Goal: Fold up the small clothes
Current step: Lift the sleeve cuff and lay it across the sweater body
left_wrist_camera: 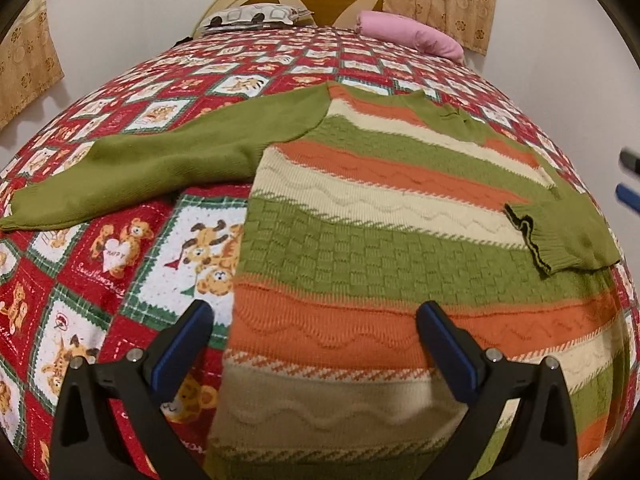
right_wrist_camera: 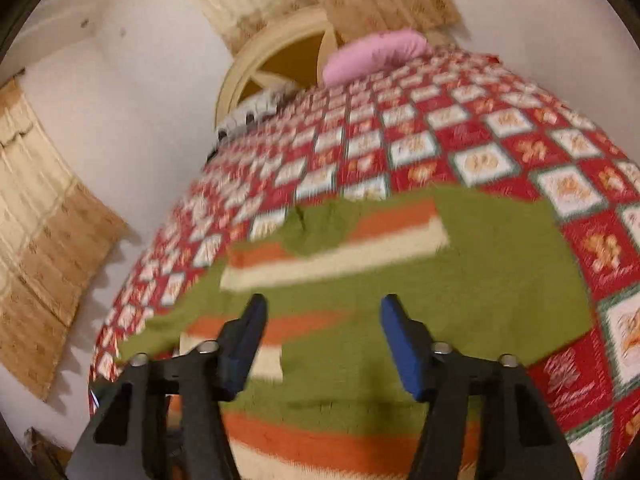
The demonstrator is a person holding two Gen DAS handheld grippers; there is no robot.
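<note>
Sweater [left_wrist_camera: 360,216] is laid flat on the quilt [left_wrist_camera: 80,280], mid-bed, hem toward the cameras. Left to right in the left wrist view:

- Left sleeve [left_wrist_camera: 160,168] is still stretched out over the quilt, unfolded.
- Body is spread smooth: green, orange and cream knit bands, wavy and basket textures, no big wrinkles.
- Right sleeve [left_wrist_camera: 568,236] is already folded in across the body, ribbed cuff lying on the green band near the right edge.

Judged progress: one sleeve fold done; left sleeve fold and the body fold(s) are left. Roughly a third in.

Grippers:
- Left gripper [left_wrist_camera: 316,320] is held above the hem area, fingers spread wide, nothing between them, cloth not touched as far as can be seen.
- Right gripper [right_wrist_camera: 322,312] is held over the folded sleeve, fingers parted about halfway, nothing pinched. Right view is motion-blurred, so contact with the knit cannot be ruled out fully. Its blue fingertips are just visible at the right edge of the left view.

Far end: pink pillow [left_wrist_camera: 412,34] and headboard [left_wrist_camera: 304,4], well apart from the sweater.

Knit looks thick and soft; likely to slump if lifted by one point only.
</note>
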